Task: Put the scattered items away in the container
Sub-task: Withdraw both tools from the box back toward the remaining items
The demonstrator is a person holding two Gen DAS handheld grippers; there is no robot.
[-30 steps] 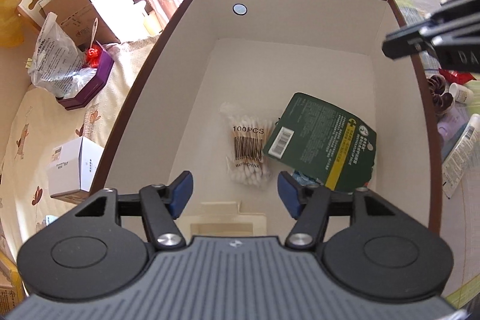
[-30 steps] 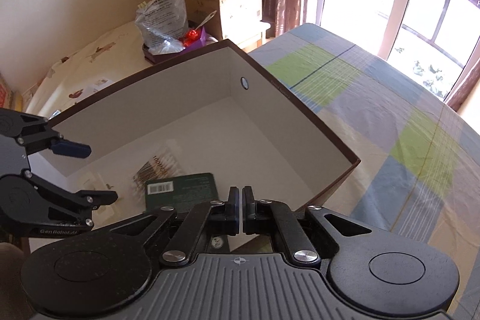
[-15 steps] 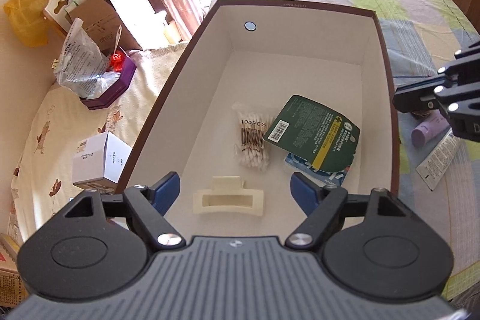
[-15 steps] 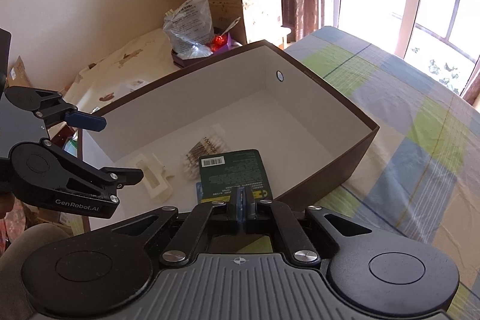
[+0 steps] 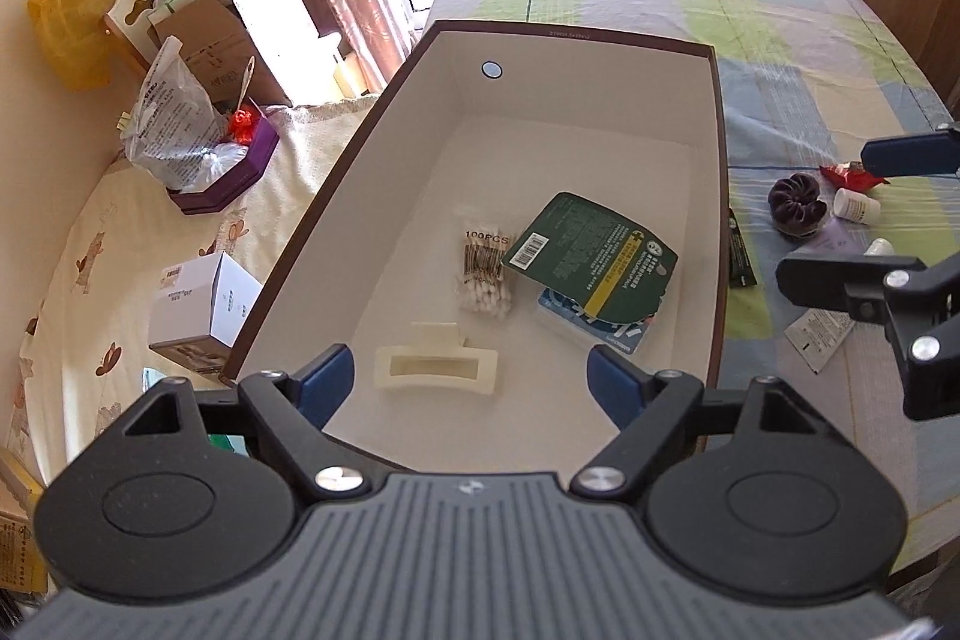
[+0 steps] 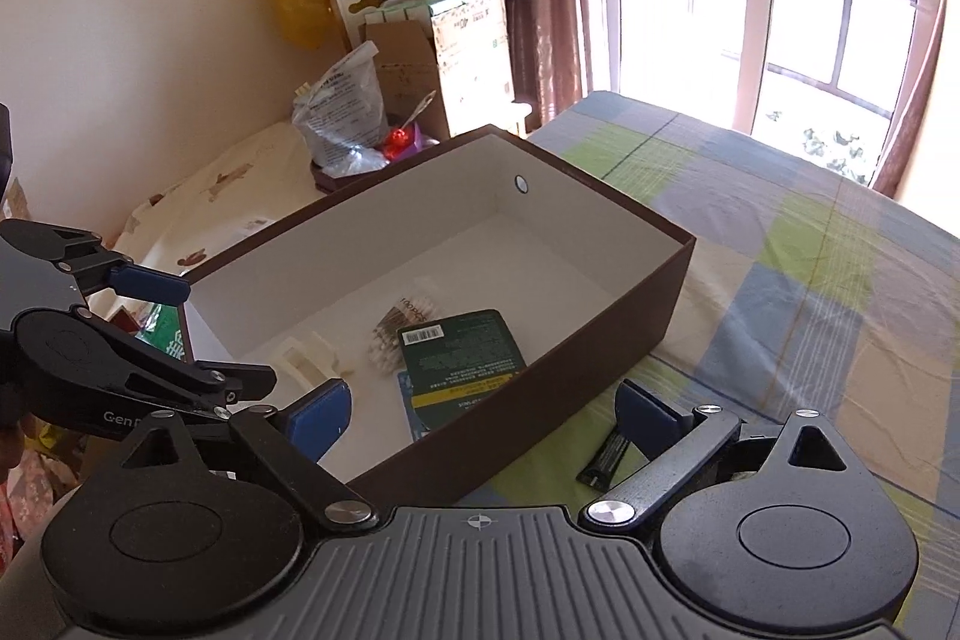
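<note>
The brown box (image 5: 719, 196) with a white inside holds a cream hair claw (image 5: 435, 370), a pack of cotton swabs (image 5: 485, 271) and a green packet (image 5: 591, 259) lying on a blue packet (image 5: 594, 325). My left gripper (image 5: 471, 385) hovers open and empty over the box's near end. Right of the box, my right gripper (image 5: 870, 214) hangs open above a purple scrunchie (image 5: 795, 202), a small white bottle (image 5: 857, 206), a red wrapper (image 5: 852, 175) and a white sachet (image 5: 819, 331). In the right wrist view the right gripper (image 6: 480, 415) is open over the box (image 6: 600, 340) wall, beside a black sachet (image 6: 606, 457).
The box stands on a checked bedspread (image 6: 810, 250). Left of it lie a white carton (image 5: 204, 298) and a purple tray with a plastic bag (image 5: 180, 142). Cardboard boxes (image 6: 462, 46) and curtains stand at the back. The left gripper (image 6: 222, 328) shows at the left edge.
My left gripper has drawn back and up from the box, leaving the hair claw on its floor. My right gripper went from shut to open and backed off to the box's right side.
</note>
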